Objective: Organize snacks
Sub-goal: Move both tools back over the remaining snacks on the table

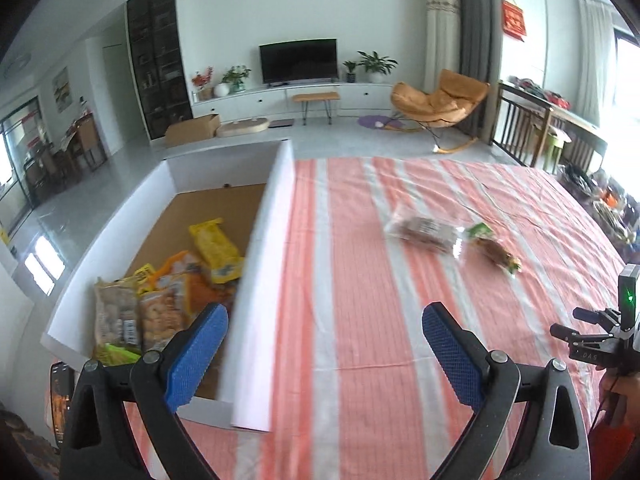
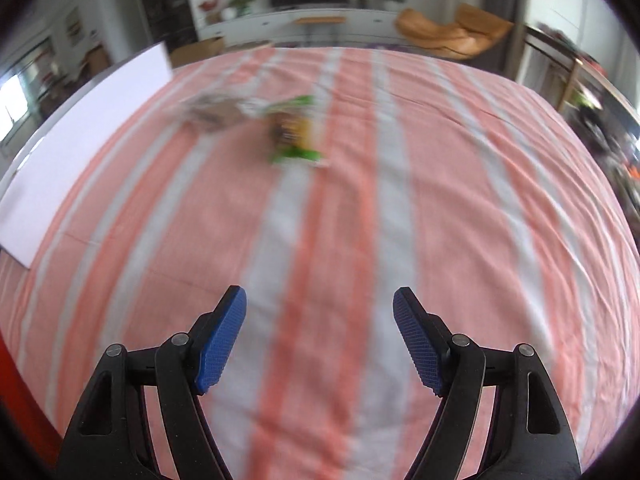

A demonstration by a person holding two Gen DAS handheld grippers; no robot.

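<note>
Home living room, television (image 1: 298,61) on white cabinet (image 1: 280,100), potted plants (image 1: 376,65), orange lounge chair (image 1: 438,100)

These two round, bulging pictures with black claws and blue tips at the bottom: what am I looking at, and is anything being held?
Each picture comes from a camera on a hand-held gripper, looking along its fingers. No robot: a person holds both. The left gripper hangs open over the edge of a white cardboard box of yellow and orange snack bags. The right gripper is open too, above the pink-and-white striped cloth. Neither holds anything. Two snacks remain on the cloth: a clear brown packet and a green-ended packet.
</note>
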